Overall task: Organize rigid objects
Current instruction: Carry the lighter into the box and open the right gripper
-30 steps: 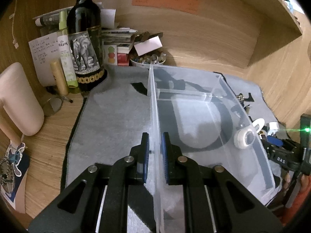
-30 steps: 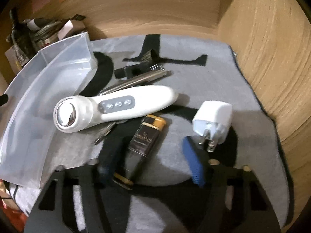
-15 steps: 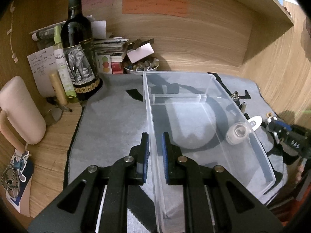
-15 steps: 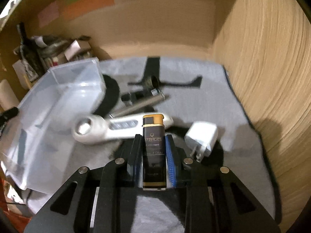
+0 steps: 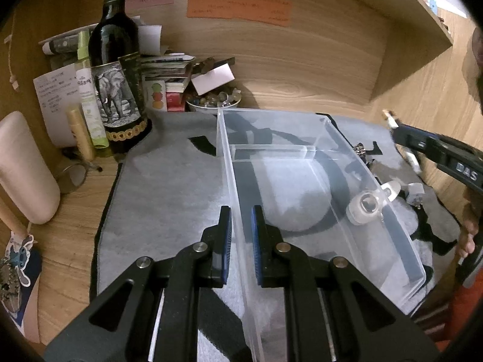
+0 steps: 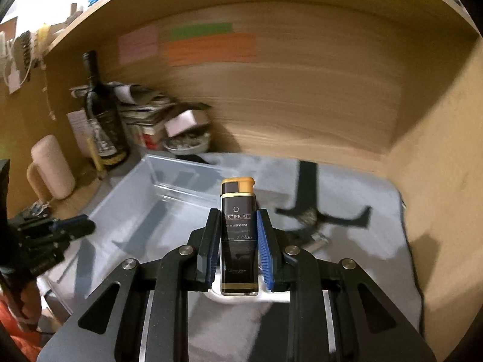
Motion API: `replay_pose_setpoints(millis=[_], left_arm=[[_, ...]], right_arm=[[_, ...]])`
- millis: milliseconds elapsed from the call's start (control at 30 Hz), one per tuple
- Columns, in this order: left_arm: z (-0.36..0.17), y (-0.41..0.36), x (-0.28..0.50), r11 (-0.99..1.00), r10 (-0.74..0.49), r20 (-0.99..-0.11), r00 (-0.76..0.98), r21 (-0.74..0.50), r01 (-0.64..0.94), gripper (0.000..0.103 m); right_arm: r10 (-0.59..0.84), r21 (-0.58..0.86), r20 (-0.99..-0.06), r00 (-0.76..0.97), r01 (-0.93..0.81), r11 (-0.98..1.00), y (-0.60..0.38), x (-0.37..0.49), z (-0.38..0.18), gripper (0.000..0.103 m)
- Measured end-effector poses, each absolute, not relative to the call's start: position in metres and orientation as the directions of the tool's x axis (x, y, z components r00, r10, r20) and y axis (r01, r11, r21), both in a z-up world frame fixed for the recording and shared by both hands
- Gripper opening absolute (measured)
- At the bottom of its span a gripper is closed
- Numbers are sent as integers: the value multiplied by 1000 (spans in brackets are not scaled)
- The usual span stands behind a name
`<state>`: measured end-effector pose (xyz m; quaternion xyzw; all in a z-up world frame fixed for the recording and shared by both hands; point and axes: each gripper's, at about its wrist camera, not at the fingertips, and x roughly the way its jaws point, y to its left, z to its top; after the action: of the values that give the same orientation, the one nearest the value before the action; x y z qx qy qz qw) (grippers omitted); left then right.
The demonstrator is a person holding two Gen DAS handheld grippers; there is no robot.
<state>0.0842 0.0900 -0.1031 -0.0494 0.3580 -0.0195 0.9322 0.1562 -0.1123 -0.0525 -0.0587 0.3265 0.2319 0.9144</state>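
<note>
My left gripper (image 5: 241, 214) is shut on the near left wall of a clear plastic bin (image 5: 347, 150) that rests on a grey mat (image 5: 169, 187). My right gripper (image 6: 237, 215) is shut on a black lighter with a gold cap (image 6: 238, 232) and holds it upright above the mat, right of the bin (image 6: 145, 211). In the left wrist view the right gripper (image 5: 401, 132) is raised at the far right. A white handheld device (image 5: 366, 203) and a white plug (image 5: 415, 190) lie on the mat beyond the bin's right wall.
A wine bottle (image 5: 116, 69), tubes, stacked papers and a bowl of small items (image 5: 212, 102) stand at the back left. A pink mug (image 5: 24, 169) stands at the left. Wooden walls close the back and right. Dark metal tools (image 6: 311, 223) lie on the mat.
My right gripper closed on the lighter, lifted it off the mat and rose. My left gripper kept its hold on the bin wall while the bin shifted slightly.
</note>
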Motion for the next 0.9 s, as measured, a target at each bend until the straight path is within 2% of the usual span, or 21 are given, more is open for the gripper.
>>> replay_pose_setpoints(millis=[667,900], left_arm=[[-112,96,92,987,-139,-667,732,-155,46,13],[-112,96,92,987,-131,-668,732,-156,34,13]], right_arm=[[395,-8,-789,471,-651,759,-10,190,-92,22],[393,-1,-815,425,-680,734,2,198,-97,22]])
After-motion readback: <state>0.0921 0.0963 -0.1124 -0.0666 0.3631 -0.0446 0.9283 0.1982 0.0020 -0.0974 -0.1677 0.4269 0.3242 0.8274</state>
